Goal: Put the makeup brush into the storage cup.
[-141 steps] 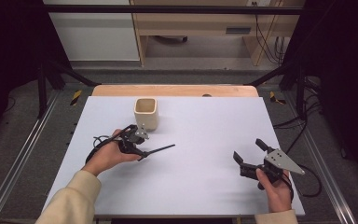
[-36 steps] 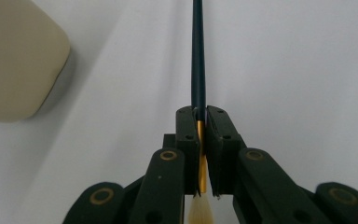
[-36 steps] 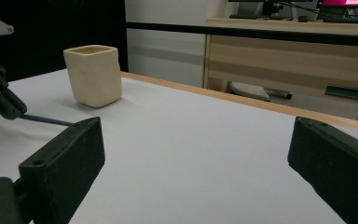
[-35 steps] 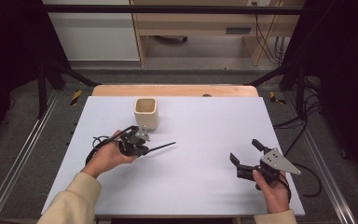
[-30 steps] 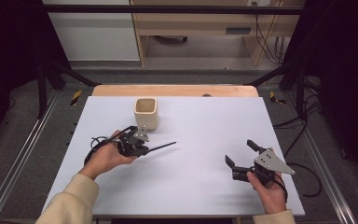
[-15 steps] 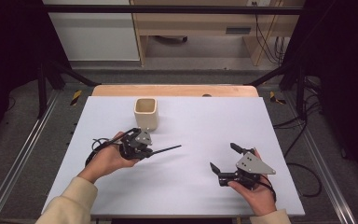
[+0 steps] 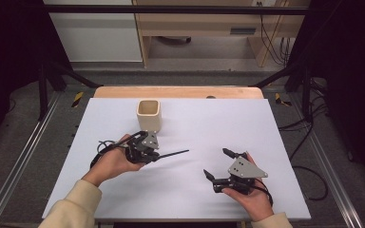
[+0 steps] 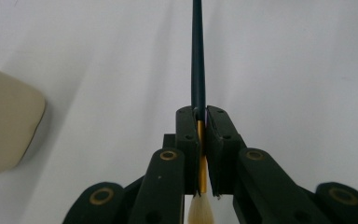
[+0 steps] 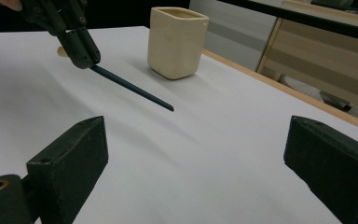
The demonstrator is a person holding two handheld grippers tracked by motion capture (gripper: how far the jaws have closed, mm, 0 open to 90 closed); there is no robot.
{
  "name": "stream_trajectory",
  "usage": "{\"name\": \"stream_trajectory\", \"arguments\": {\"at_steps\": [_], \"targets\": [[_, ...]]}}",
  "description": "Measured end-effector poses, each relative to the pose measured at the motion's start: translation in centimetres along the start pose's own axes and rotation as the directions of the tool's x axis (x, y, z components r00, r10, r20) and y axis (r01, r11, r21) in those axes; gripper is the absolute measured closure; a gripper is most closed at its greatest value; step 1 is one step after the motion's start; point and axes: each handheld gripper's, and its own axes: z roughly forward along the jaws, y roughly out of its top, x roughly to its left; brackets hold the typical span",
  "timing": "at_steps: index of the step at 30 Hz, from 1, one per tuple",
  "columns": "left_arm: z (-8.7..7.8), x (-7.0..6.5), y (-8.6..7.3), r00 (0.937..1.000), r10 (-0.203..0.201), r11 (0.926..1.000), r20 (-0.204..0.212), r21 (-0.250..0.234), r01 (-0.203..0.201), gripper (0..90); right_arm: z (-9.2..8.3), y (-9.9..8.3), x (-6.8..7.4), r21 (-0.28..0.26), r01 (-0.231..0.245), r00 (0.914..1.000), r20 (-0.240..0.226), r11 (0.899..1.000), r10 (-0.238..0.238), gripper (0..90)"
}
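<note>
The left hand-held gripper [image 7: 145,151] is clamped on a brush [image 7: 171,155], its jaws pressed together on the gold ferrule. In the left gripper view the pale bristles [image 8: 199,210] sit behind the jaws, and the dark handle [image 8: 198,56] runs straight out ahead over bare white surface. From above, the handle points toward the right across the tabletop [image 7: 266,142], with its tip free in the air above the surface and nothing touching it.

The cup [image 7: 148,114] stands upright near the far edge, just behind the left hand-held gripper and apart from it. Its mouth is open and faces up. In the left gripper view its rounded corner [image 8: 9,126] shows at the left margin, off to the side of the brush's line.

The right hand-held gripper [image 7: 215,164] hovers over the near right part of the tabletop with its jaws wide apart and nothing between them. It points toward the brush tip [image 9: 170,108], with a clear stretch of white between the two.

The white sheet covers the tabletop almost to its sides; a strip of wood [image 7: 180,91] shows along the far edge behind the cup. The middle, the far right and the near left of the surface lie bare. Metal rails [image 7: 24,161] flank both sides.
</note>
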Motion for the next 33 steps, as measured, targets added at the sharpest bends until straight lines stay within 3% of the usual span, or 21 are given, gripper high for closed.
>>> {"name": "stream_trajectory", "arguments": {"at_steps": [7, 17, 21, 24, 27, 28, 29, 31, 33], "targets": [[-0.2, -0.1, 0.9, 0.9997, 0.025, 0.9997, 0.008, -0.004, -0.025, 83.7, 0.8, 0.6, 0.6, 0.042, 0.023, 0.9995, -0.024, 0.999, -0.022, 8.2], [-0.9, -0.6, 2.5, 0.9981, 0.061, 0.9981, 0.011, -0.008, -0.061, 83.7, 1.5, 3.0, 0.3, 0.104, 0.115, 0.9913, -0.077, 0.988, -0.107, 9.3], [-1.2, -0.9, 2.9, 0.9967, 0.081, 0.9967, 0.014, -0.002, -0.081, 83.7, 1.9, 4.1, 0.1, 0.129, 0.161, 0.983, -0.11, 0.978, -0.147, 11.8], [-1.4, -1.1, 3.1, 0.9955, 0.093, 0.9957, 0.016, 0.002, -0.093, 83.7, 2.4, 4.9, 0.2, 0.151, 0.207, 0.9718, -0.146, 0.967, -0.185, 15.2], [-1.6, -1.2, 3.0, 0.9946, 0.103, 0.9946, 0.014, 0.007, -0.103, 83.7, 2.8, 5.1, 0.3, 0.158, 0.222, 0.967, -0.163, 0.962, -0.196, 16.8], [-1.6, -1.2, 3.0, 0.9942, 0.107, 0.9943, 0.016, 0.009, -0.107, 83.7, 3.2, 5.3, 0.5, 0.168, 0.24, 0.9607, -0.183, 0.956, -0.209, 18.0], [-1.6, -1.3, 2.9, 0.9949, 0.1, 0.995, 0.014, 0.0, -0.1, 83.7, 3.2, 5.3, 0.5, 0.168, 0.24, 0.9607, -0.183, 0.956, -0.209, 18.0], [-1.7, -1.3, 2.9, 0.9935, 0.113, 0.9936, 0.016, 0.006, -0.113, 83.7, 3.7, 5.4, 0.9, 0.182, 0.261, 0.9526, -0.208, 0.948, -0.222, 19.4], [-1.8, -1.3, 2.8, 0.993, 0.116, 0.9932, 0.021, 0.006, -0.116, 83.7, 3.9, 5.4, 1.0, 0.189, 0.261, 0.9517, -0.214, 0.947, -0.22, 20.2]]}}
